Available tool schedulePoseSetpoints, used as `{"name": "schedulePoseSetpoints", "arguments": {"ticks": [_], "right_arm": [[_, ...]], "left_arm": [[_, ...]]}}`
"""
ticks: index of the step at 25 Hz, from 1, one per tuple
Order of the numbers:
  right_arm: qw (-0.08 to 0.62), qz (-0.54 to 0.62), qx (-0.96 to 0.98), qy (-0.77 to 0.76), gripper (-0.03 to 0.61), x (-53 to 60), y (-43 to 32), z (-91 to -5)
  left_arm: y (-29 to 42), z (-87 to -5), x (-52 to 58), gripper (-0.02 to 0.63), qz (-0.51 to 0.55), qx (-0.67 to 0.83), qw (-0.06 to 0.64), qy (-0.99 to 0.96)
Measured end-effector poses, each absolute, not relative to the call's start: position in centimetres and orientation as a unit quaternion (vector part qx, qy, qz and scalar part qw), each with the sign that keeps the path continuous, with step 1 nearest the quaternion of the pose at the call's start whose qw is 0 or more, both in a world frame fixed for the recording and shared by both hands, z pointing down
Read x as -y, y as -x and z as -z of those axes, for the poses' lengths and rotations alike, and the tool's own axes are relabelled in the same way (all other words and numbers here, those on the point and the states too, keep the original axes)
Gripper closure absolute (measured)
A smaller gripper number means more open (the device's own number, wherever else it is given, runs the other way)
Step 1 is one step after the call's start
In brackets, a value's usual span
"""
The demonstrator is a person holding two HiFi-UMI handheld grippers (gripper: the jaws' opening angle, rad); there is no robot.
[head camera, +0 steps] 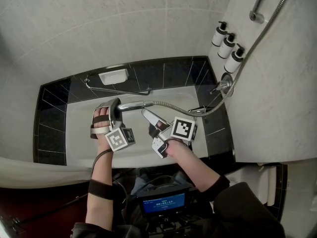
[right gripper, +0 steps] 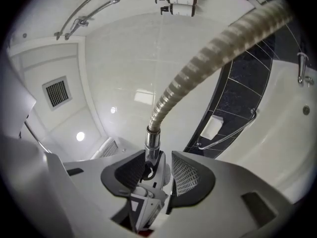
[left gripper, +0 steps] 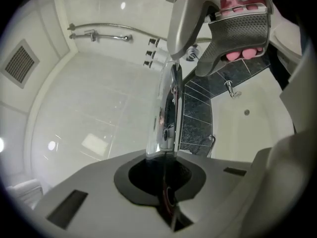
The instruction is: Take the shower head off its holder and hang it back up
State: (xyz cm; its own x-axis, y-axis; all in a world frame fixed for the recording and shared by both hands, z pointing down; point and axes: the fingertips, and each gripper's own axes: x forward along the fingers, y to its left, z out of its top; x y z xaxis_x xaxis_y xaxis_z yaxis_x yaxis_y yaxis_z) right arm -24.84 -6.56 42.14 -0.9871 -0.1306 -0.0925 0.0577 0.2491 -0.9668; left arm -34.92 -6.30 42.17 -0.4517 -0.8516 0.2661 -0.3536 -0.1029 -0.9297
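The chrome shower head (head camera: 130, 105) lies level over the bathtub, off its holder (head camera: 256, 17) on the wall rail at the top right. My left gripper (head camera: 114, 108) is shut on its head end; in the left gripper view the chrome handle (left gripper: 166, 118) rises from between the jaws (left gripper: 161, 157). My right gripper (head camera: 148, 115) stands at the hose end of the handle. There the chrome fitting (right gripper: 152, 145) sits between its jaws (right gripper: 161, 162), with a gap to the right pad (right gripper: 188, 175). The ribbed metal hose (right gripper: 208, 53) runs off toward the faucet.
The white bathtub (head camera: 79, 133) with its black tiled surround lies below both grippers. A grab bar (head camera: 116, 89) and soap dish (head camera: 113, 76) sit on the far wall. Three pump bottles (head camera: 227, 46) and the faucet (head camera: 223, 86) are at the right. A screen device (head camera: 163, 202) hangs at the person's chest.
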Motion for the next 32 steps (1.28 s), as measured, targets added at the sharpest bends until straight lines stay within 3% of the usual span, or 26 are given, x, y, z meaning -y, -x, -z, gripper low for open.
{"name": "schedulePoseSetpoints", "arguments": {"ticks": [4,9,16,32], "right_arm": [[0.043,0.559,-0.827,0.051,0.400,7.5,23.1,-43.1],[-0.045,0.410,-0.902,0.127,0.561,9.6,19.7,-44.4],[-0.133,0.254,-0.940,0.185,0.563,11.4,16.1,-46.5],[-0.175,0.170,-0.941,0.236,0.563,15.5,11.3,-46.0]], "left_arm": [[34.9,-42.1,7.0,0.595,0.565,-0.636,0.208,0.483],[35.0,-42.1,7.7,0.598,0.566,-0.634,0.202,0.487],[35.7,-40.6,9.0,0.600,0.570,-0.629,0.191,0.493],[36.6,-31.0,16.0,0.601,0.582,-0.598,0.224,0.503]]}}
